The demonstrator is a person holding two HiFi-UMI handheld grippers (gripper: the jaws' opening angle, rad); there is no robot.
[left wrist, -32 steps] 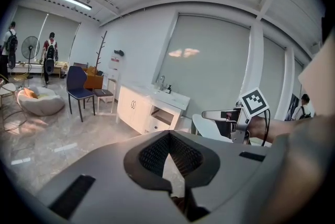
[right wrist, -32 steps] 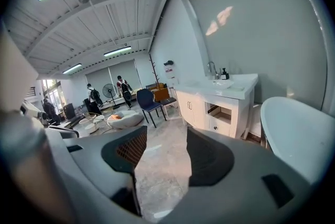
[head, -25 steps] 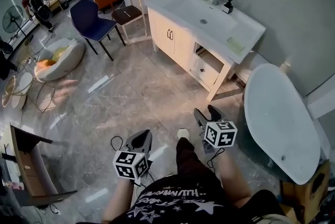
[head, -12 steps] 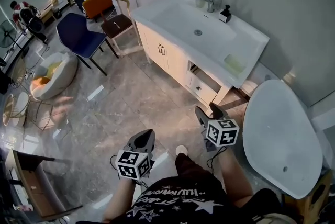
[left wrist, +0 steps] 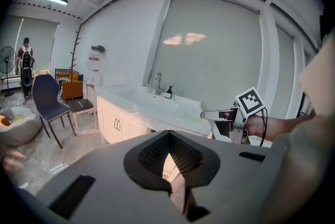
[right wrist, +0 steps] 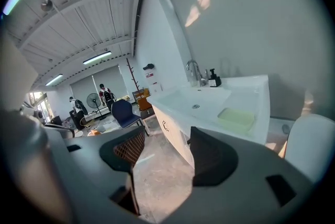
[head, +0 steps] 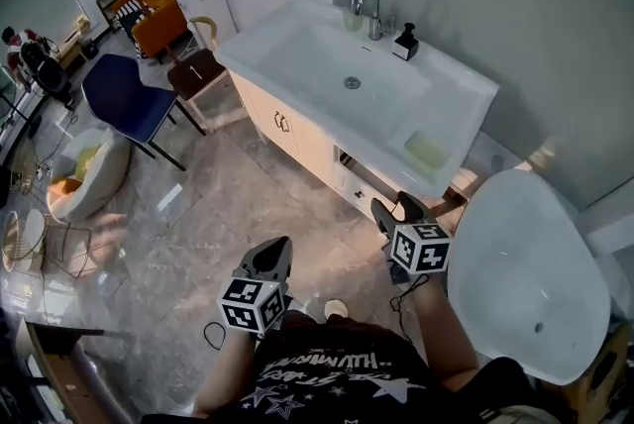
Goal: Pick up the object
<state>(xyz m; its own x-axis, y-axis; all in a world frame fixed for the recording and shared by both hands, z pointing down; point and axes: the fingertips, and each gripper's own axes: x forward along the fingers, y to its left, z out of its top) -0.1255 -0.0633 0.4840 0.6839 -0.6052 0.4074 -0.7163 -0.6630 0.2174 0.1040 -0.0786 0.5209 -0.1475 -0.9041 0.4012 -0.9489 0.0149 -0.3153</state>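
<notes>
While empty, left gripper (head: 269, 259) pinched together, right gripper (head: 396, 210) wide; pale green flat rectangle (head: 426, 149) on white vanity (head: 462, 101).

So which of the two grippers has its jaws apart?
The right gripper: jaws apart, nothing between them; the left gripper's jaws meet at their tips.

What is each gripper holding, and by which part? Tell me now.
Nothing is held. The left gripper has its jaws together on nothing; the right gripper has them apart and empty.
</notes>
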